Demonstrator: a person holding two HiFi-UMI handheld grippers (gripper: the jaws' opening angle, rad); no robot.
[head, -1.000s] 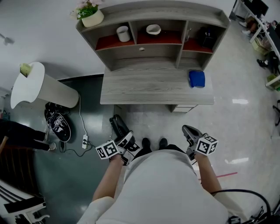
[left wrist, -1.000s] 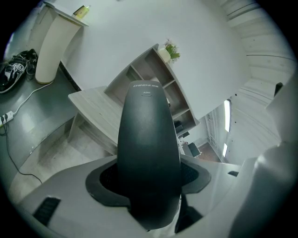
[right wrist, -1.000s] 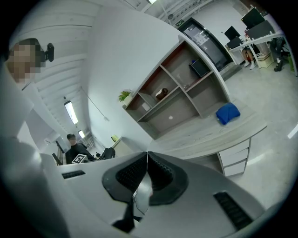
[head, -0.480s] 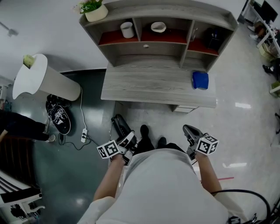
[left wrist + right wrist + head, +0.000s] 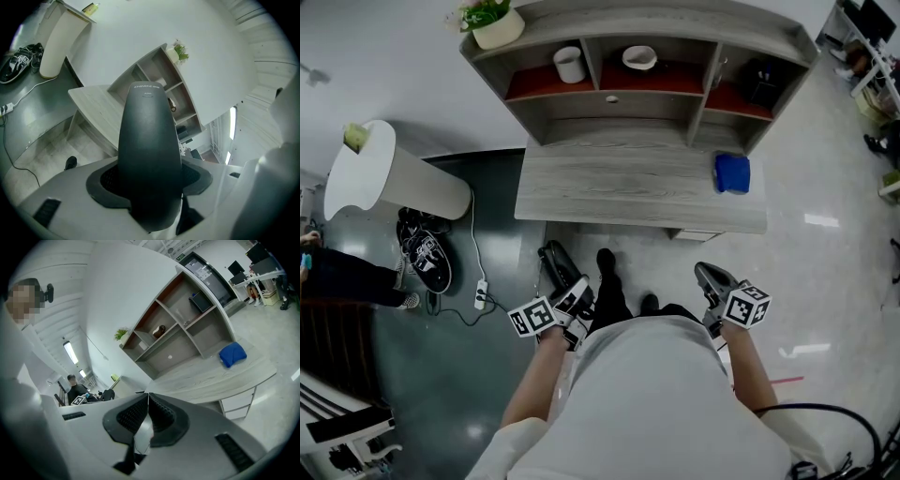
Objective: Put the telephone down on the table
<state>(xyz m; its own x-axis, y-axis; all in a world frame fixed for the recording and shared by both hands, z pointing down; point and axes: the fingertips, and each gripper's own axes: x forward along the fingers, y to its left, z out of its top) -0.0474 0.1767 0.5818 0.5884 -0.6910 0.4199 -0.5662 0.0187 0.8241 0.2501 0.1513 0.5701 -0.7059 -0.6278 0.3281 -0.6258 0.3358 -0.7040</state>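
Carry step: left gripper [image 5: 570, 302] fingers clamped on phone [image 5: 149, 154], lower centre of head view, well apart from tabletop [image 5: 619, 183] at upper centre. Right gripper [image 5: 713, 284] fingers together, empty. Next, likely: step closer, lower phone flat onto tabletop, release.

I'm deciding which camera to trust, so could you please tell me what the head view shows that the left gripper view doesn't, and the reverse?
Only the head view: the blue cloth on the desk, and the right gripper. Only the left gripper view: small print near the phone's tip, and the left gripper's pads pressed against the phone's sides. Both: the phone in the left gripper, the desk with its shelves, the plant on top and the shoes on the floor.
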